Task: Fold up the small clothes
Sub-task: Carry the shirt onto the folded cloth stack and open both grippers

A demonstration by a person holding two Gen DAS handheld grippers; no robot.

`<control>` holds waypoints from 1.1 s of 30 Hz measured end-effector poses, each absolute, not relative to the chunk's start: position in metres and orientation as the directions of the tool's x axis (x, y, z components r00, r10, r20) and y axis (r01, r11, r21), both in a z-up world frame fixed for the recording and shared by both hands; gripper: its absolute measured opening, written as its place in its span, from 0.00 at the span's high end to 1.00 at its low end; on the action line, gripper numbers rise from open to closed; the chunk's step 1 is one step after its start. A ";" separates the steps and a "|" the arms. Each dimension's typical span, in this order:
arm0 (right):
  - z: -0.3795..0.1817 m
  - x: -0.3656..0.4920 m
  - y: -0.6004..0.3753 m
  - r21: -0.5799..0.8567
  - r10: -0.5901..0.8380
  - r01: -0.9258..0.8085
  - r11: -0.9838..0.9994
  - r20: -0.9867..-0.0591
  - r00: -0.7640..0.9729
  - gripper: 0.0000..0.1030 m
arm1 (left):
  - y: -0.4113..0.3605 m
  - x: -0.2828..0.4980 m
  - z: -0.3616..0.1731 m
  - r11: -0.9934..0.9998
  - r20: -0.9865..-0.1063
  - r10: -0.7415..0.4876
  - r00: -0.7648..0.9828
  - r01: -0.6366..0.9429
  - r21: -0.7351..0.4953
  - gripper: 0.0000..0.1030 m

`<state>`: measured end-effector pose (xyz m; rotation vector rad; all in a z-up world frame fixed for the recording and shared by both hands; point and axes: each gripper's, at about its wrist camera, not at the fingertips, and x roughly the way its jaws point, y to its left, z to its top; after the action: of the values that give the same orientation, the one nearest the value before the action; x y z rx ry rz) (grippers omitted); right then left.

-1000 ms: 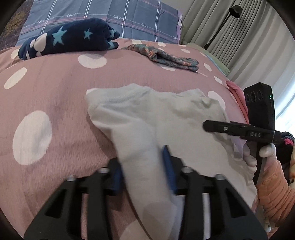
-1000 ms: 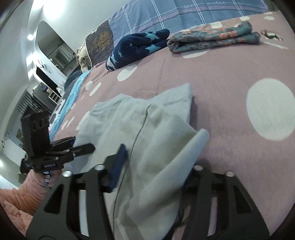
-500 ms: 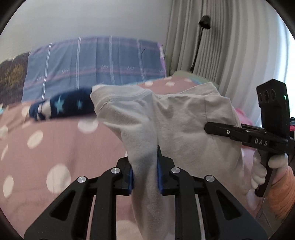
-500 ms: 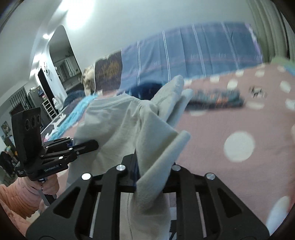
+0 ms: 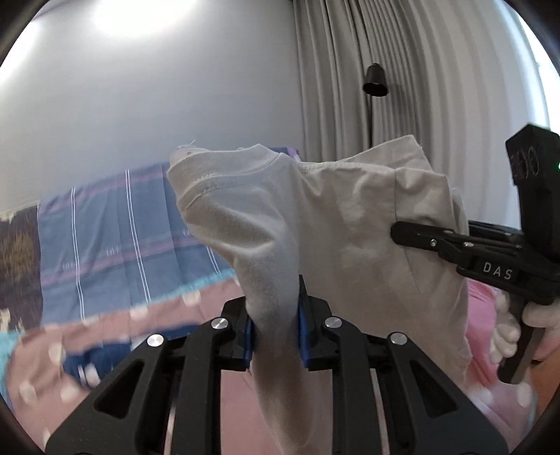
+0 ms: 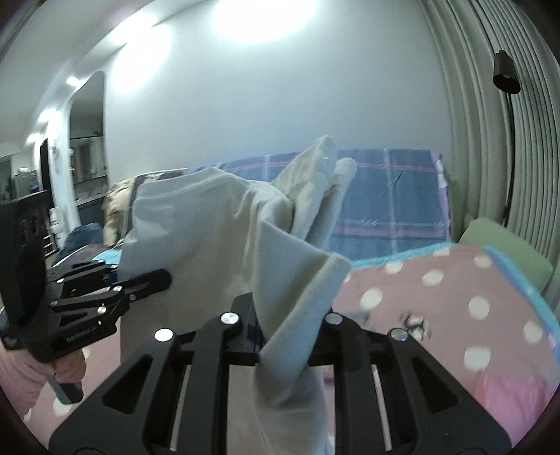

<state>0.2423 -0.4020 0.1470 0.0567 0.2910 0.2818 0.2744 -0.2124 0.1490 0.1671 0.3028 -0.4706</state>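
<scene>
Aloft, grey garment (image 5: 343, 224) stretches sideways between both grippers.

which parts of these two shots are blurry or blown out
Left wrist view: the polka-dot bedspread at lower left is motion-smeared, the ceiling light is blown out, and the grey garment is fairly sharp. Right wrist view: ceiling glare at top, slight smear on the bedspread, curtain lines bowed by the fisheye.
</scene>
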 end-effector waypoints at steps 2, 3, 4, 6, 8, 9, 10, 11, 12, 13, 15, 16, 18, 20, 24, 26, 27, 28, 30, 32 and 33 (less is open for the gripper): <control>0.154 0.275 -0.406 0.086 0.251 -0.236 0.968 -0.278 0.927 0.85 | -0.224 0.316 0.154 0.885 -0.326 -0.394 0.860 0.450 0.117 0.80; 0.156 0.296 -0.408 0.087 0.233 -0.218 0.972 -0.282 0.931 0.85 | -0.226 0.326 0.154 0.887 -0.327 -0.390 0.861 0.447 0.118 0.80; 0.156 0.312 -0.410 0.089 0.223 -0.206 0.975 -0.287 0.932 0.85 | -0.231 0.344 0.153 0.889 -0.331 -0.385 0.861 0.442 0.117 0.80; 0.151 0.347 -0.414 0.095 0.199 -0.179 0.979 -0.296 0.934 0.85 | -0.237 0.372 0.147 0.891 -0.340 -0.379 0.861 0.439 0.115 0.80; 0.137 0.385 -0.418 0.096 0.166 -0.143 0.985 -0.320 0.933 0.84 | -0.245 0.411 0.127 0.899 -0.366 -0.360 0.859 0.424 0.111 0.77; 0.129 0.401 -0.420 0.101 0.155 -0.129 0.987 -0.330 0.931 0.80 | -0.247 0.425 0.118 0.906 -0.382 -0.340 0.859 0.408 0.111 0.68; 0.116 0.423 -0.424 0.098 0.122 -0.094 0.991 -0.343 0.931 0.75 | -0.249 0.447 0.099 0.923 -0.416 -0.287 0.863 0.365 0.120 0.60; 0.101 0.442 -0.427 0.078 0.057 -0.030 0.997 -0.375 0.925 0.54 | -0.250 0.468 0.074 0.945 -0.465 -0.197 0.863 0.293 0.144 0.45; 0.083 0.458 -0.430 0.061 -0.011 0.041 0.997 -0.434 0.901 0.46 | -0.251 0.484 0.049 0.954 -0.515 -0.135 0.846 0.252 0.165 0.44; 0.061 0.474 -0.434 0.051 -0.064 0.104 0.993 -0.509 0.859 0.48 | -0.251 0.493 0.026 0.951 -0.562 -0.105 0.820 0.247 0.184 0.44; 0.006 0.494 -0.443 0.078 -0.062 0.147 0.986 -0.646 0.761 0.55 | -0.254 0.502 -0.029 0.924 -0.649 -0.047 0.759 0.280 0.259 0.44; -0.017 0.498 -0.444 0.087 -0.042 0.139 0.986 -0.686 0.726 0.56 | -0.257 0.498 -0.053 0.903 -0.667 -0.022 0.744 0.301 0.306 0.44; -0.074 0.498 -0.440 0.038 -0.050 0.122 0.992 -0.764 0.643 0.56 | -0.258 0.483 -0.078 0.876 -0.646 -0.035 0.763 0.334 0.347 0.46; -0.089 0.482 -0.445 0.087 -0.018 0.117 0.989 -0.722 0.692 0.55 | -0.258 0.463 -0.085 0.875 -0.592 -0.030 0.805 0.308 0.375 0.53; -0.085 0.461 -0.471 0.254 0.072 0.159 0.954 -0.708 0.702 0.53 | -0.253 0.452 -0.080 0.876 -0.602 -0.043 0.797 0.320 0.360 0.56; -0.080 0.446 -0.466 0.243 0.067 0.155 0.958 -0.712 0.699 0.53 | -0.244 0.441 -0.071 0.887 -0.615 -0.073 0.785 0.333 0.319 0.53; -0.075 0.430 -0.460 0.212 0.055 0.135 0.968 -0.703 0.709 0.53 | -0.241 0.432 -0.064 0.894 -0.617 -0.091 0.782 0.337 0.295 0.45; -0.072 0.418 -0.453 0.181 0.041 0.121 0.976 -0.697 0.716 0.53 | -0.235 0.418 -0.058 0.905 -0.620 -0.119 0.776 0.342 0.255 0.42; -0.061 0.379 -0.439 0.132 0.024 0.088 0.987 -0.671 0.741 0.47 | -0.232 0.384 -0.047 0.915 -0.606 -0.162 0.779 0.348 0.203 0.41; -0.052 0.334 -0.432 0.132 0.031 0.070 0.989 -0.641 0.767 0.36 | -0.226 0.350 -0.035 0.919 -0.580 -0.191 0.792 0.352 0.176 0.32; -0.049 0.311 -0.427 0.131 0.033 0.062 0.989 -0.623 0.782 0.31 | -0.224 0.334 -0.028 0.920 -0.564 -0.204 0.800 0.354 0.169 0.29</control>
<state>0.3109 -0.4274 -0.0490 0.1474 0.6740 -0.0157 0.3336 -0.2240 -0.0284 0.2733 0.5698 -0.3034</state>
